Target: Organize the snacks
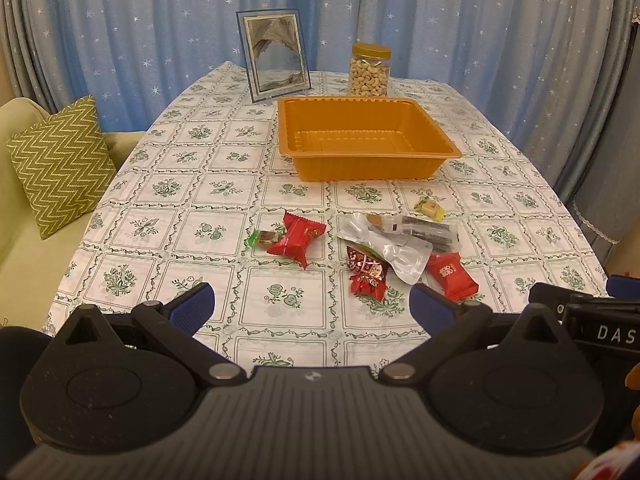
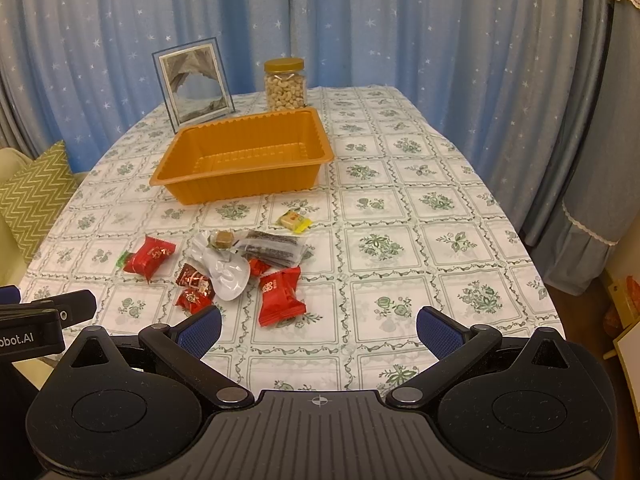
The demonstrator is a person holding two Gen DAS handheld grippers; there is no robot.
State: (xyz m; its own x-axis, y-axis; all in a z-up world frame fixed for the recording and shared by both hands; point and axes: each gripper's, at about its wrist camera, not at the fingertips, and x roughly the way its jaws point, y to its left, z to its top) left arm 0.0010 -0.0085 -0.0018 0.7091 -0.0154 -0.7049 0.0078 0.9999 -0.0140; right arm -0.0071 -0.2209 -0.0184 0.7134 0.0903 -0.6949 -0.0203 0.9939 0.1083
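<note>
Holding left gripper (image 1: 312,306) and right gripper (image 2: 319,330) spread wide, empty, blue ribbed pads hovering above the floral tablecloth (image 2: 400,200). Lying loose near both: three glossy red pillow packs, one (image 1: 296,240) apart at left, one (image 2: 280,296) nearest; two crinkled dark-red candies (image 1: 366,274); one silver foil pouch (image 2: 226,274); one dark bar pack (image 2: 276,246); one yellow sweet (image 2: 295,221). Sitting beyond, well apart: one ribbed orange plastic tray (image 1: 316,120). Standing behind: one cashew jar (image 1: 369,70), one picture frame (image 1: 276,56).
</note>
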